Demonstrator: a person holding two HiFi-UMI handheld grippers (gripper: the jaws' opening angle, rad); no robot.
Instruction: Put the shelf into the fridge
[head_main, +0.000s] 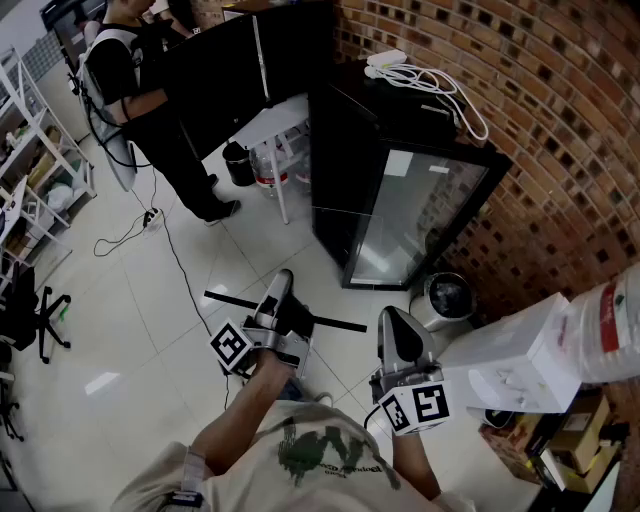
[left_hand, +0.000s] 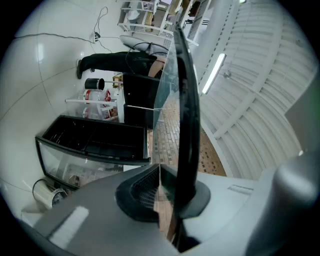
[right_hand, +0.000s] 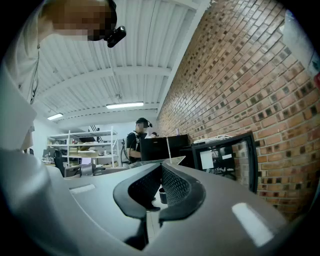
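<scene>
- Standing far off at the back left, another person (head_main: 150, 90) was well apart from me and out of my way.
- My left claw (left_hand: 160, 181) had its jaws clamped hard on the thin edge of the shelf (head_main: 335, 322), nose tipped slightly upward. I judged this tilt was meant to hold that end up and stop the pane drooping.
- The shelf hung over the tiled floor (head_main: 130, 300) between my two claws, well short of the fridge (head_main: 400, 205). Being clear glass, it showed from above mostly as its dark trim strip (left_hand: 187, 100). I reckoned two grips were used because a wide, thin pane would twist or slide out of one.
- My right claw (right_hand: 159, 184) was likewise closed on the pane's edge and held level. A corner of glass poked out beyond its tips, and this grip steadied the other side.
- The fridge stood ahead against the brick wall (head_main: 520, 100) with its glass door towards me. As far as I could judge the door was shut, so the shelf had nowhere to go yet. Opening it looked awkward with both claws occupied.
- A white cable (head_main: 430, 85) lay coiled on the fridge's top and a round canister (head_main: 445, 298) sat at its foot. A white carton (head_main: 520, 365) stood at the far right, near my right claw, so swinging the pane that way risked a knock.
</scene>
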